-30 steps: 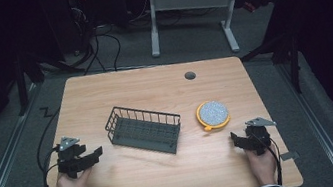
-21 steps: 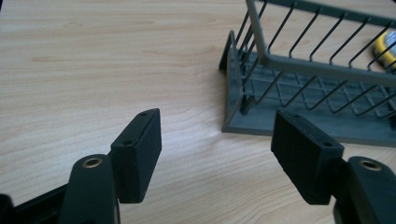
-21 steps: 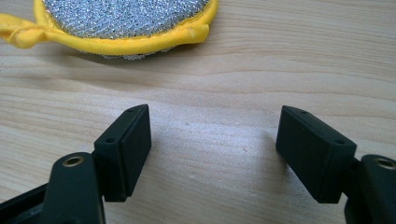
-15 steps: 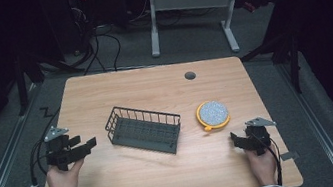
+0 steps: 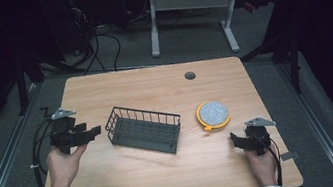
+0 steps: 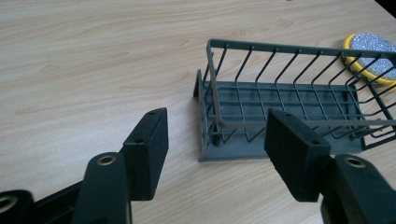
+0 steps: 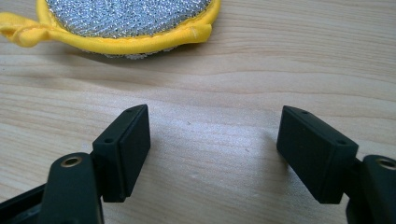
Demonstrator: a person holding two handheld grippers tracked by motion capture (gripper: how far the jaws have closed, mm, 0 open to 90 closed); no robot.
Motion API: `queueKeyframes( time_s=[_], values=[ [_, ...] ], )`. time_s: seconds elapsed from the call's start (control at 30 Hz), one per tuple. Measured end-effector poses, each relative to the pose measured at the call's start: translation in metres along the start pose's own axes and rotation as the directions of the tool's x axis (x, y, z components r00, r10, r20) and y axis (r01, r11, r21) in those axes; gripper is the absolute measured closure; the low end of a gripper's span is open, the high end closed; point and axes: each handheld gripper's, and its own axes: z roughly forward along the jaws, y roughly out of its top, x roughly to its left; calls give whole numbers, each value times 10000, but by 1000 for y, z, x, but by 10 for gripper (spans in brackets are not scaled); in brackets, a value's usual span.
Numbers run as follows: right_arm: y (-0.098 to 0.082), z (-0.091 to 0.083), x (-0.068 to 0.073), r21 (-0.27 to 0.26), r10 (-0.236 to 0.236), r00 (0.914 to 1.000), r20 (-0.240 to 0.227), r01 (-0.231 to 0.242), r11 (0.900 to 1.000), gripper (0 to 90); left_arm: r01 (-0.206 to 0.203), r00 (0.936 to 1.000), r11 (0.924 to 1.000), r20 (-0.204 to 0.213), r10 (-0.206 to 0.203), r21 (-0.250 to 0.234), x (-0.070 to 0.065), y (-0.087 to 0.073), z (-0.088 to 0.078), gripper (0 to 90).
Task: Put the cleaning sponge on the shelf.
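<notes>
Wire basket [image 5: 144, 130] sits mid-table, with the round yellow-rimmed scouring pad [image 5: 213, 114] just beside it at its three o'clock. Left gripper [image 5: 91, 133], at the basket's nine o'clock, holds nothing; its jaws, wide apart, have just been closing. Right gripper [image 5: 235, 140], at the pad's five o'clock, gapes empty above bare table [image 5: 118, 88].

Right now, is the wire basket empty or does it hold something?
Empty. The wire basket shows only its bare slatted floor in the left gripper view, and the round scrubber lies on the table beside it, apart.
</notes>
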Motion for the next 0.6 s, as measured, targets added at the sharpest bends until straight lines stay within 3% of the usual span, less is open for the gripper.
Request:
queueKeyframes(
  time_s=[0.47,0.6],
  values=[
    [0,0,0,4,-61,10000,-67,61,10000,257,-447,9988,9892,-138,471,1399,-7,46,36,465],
    [0,0,0,-7,-59,10000,-69,59,10000,256,-496,9983,9846,-210,538,1674,-8,50,45,491]
  ],
)
